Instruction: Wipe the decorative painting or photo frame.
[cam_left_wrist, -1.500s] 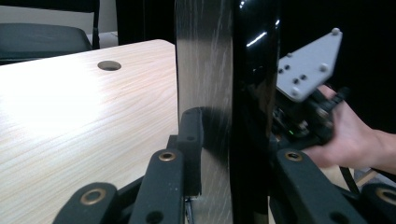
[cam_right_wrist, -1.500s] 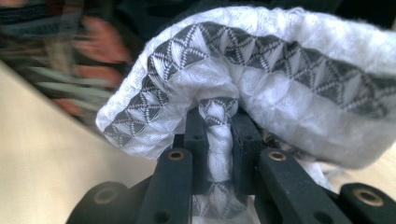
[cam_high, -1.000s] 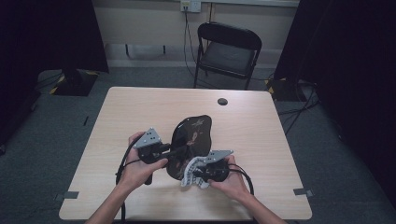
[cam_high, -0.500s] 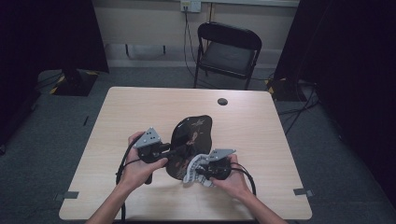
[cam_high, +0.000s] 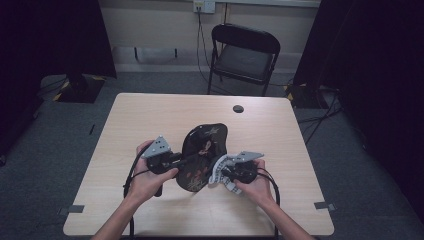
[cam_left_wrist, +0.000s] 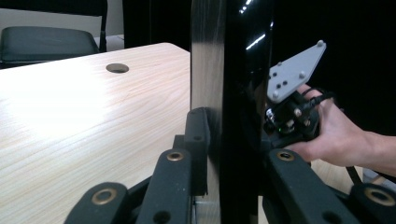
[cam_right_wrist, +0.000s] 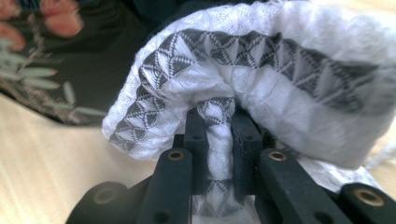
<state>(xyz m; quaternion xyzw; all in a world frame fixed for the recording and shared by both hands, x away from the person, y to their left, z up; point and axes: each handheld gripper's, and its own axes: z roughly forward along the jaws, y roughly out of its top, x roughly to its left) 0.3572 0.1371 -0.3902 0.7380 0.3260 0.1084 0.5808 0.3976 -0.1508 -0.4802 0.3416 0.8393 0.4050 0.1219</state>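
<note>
A black oval plate (cam_high: 202, 150) with a flower pattern is held tilted above the table. My left gripper (cam_high: 181, 160) grips its left rim; its jaws have just been closing, and in the left gripper view the plate (cam_left_wrist: 233, 93) stands edge-on between them. My right gripper (cam_high: 222, 172) is shut on a bunched white cloth (cam_high: 218, 171) with grey triangle bands, which is pressed against the plate's lower right edge. In the right gripper view the cloth (cam_right_wrist: 280, 60) folds over the fingers (cam_right_wrist: 198, 135), with the plate (cam_right_wrist: 70, 56) just behind it.
The light wooden table (cam_high: 150, 115) has a round cable hole (cam_high: 238, 108) near its far edge. A black folding chair (cam_high: 243, 55) stands beyond the table. Dark curtains hang at both sides. The person's other hand (cam_left_wrist: 336, 140) is close behind the plate.
The right gripper with the cloth has slid a little along the plate's lower edge, away from the person. The left hand and the plate have stayed put.
</note>
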